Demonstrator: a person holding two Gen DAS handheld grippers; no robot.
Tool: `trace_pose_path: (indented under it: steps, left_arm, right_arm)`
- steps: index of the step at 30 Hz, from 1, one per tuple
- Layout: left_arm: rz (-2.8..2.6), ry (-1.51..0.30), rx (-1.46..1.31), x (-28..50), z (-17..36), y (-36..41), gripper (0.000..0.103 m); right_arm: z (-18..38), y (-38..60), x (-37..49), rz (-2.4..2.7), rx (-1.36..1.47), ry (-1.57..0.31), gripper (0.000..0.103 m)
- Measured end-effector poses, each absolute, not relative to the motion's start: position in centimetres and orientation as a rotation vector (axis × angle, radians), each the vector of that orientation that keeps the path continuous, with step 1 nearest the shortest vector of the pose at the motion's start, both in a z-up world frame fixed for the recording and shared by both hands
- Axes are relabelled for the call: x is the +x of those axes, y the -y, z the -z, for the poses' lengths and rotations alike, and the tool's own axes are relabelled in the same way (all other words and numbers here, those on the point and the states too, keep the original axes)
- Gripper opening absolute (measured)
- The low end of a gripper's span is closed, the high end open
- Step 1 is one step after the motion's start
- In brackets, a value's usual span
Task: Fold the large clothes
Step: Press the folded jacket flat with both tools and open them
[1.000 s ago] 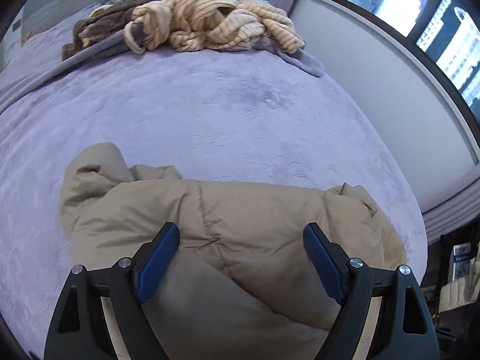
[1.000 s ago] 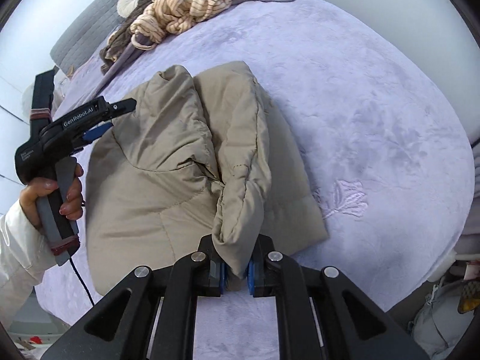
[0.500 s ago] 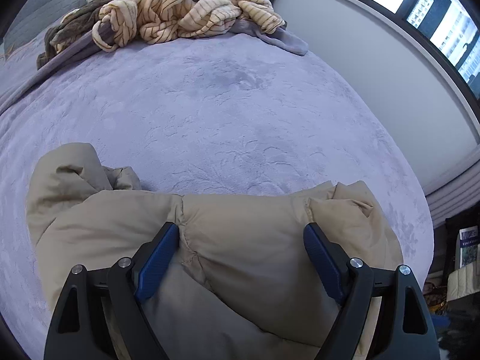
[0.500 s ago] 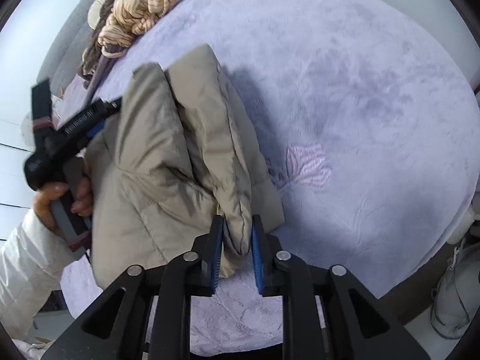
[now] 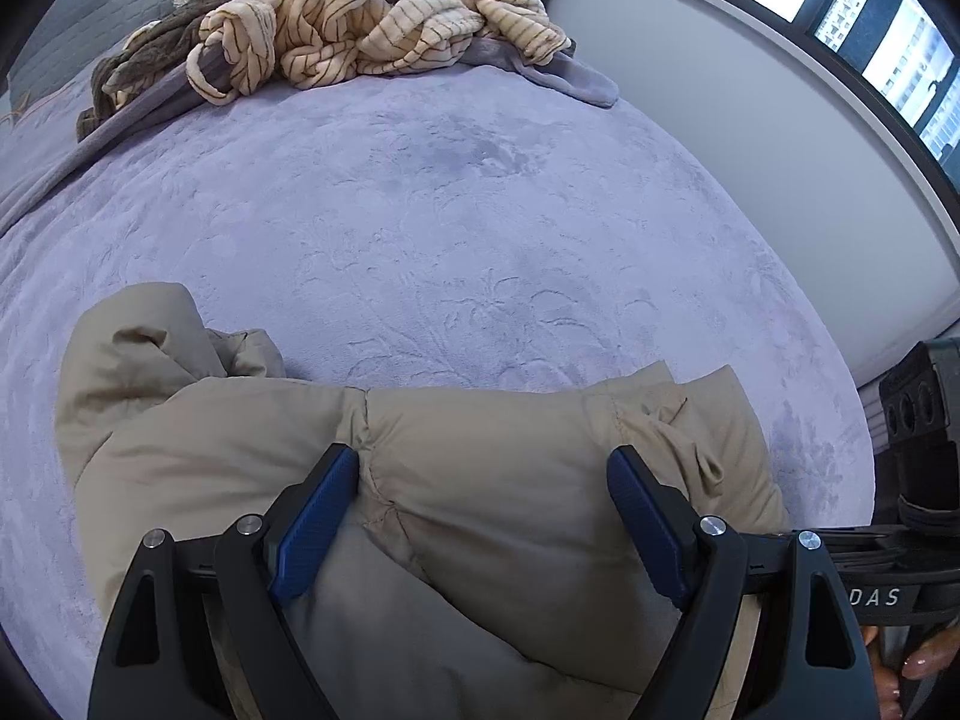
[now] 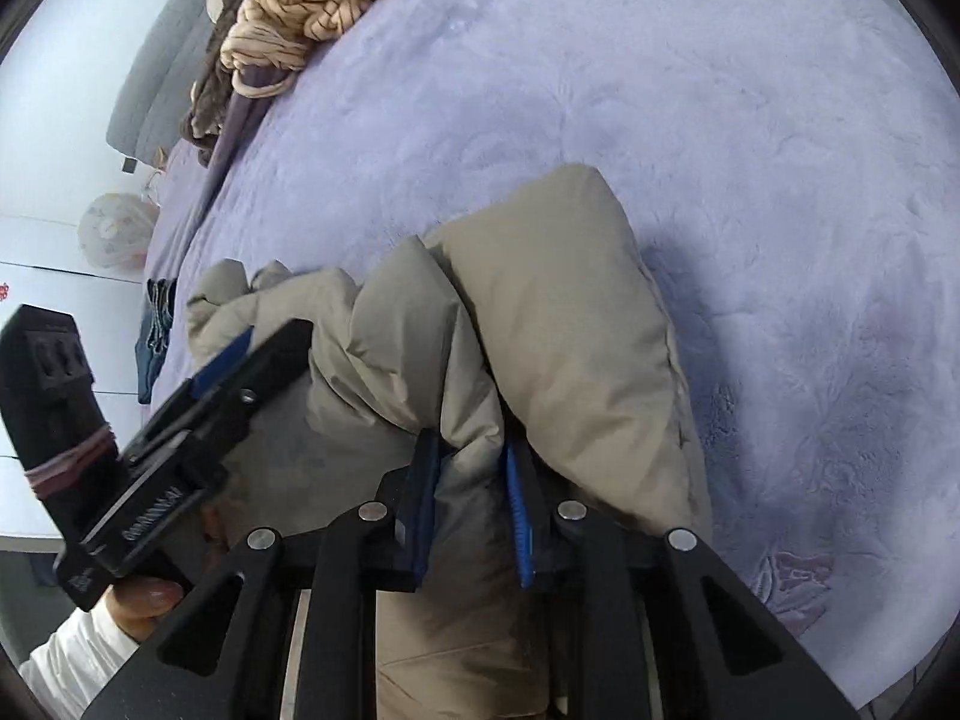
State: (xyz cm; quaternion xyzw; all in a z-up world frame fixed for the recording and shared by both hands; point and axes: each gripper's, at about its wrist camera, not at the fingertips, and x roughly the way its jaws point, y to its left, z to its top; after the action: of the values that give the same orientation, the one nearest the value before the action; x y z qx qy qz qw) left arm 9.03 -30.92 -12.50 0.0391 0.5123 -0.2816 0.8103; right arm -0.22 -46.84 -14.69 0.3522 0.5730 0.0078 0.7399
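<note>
- Bed (image 5: 480, 228): broad lilac plush cover, embossed with floral swirls; carries everything listed below.
- Coat (image 5: 492, 480): beige, puffy, quilted, smooth matte shell; lies bunched at the near edge of the bed, partly doubled over itself. Step in hand, as I judge it: bringing one side across to make a fold. Next move calls for laying the pinched edge flat on the body of the coat and pressing out trapped air (padding of this kind tends to spring back).
- Heap (image 5: 360, 18): cream knit with dark stripes, tangled with brown and grey cloth at the far end, well apart from the coat.
- Left gripper (image 5: 483, 516): black frame, ribbed blue pads; jaws wide apart over the coat, gripping nothing.
- Right gripper (image 6: 471, 504): jaws have just been closing, now nearly together and clamped on a thick ridge of the coat.
</note>
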Motion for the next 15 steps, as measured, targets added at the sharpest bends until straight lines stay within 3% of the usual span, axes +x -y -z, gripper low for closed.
trace_pose_path:
  steps: [15]
  left_arm:
    - [0.457,-1.206,0.116,5.6,8.4,27.1,0.088]
  right_arm:
    - [14.2,46.6,-1.0,-0.056,0.763,-1.288,0.024]
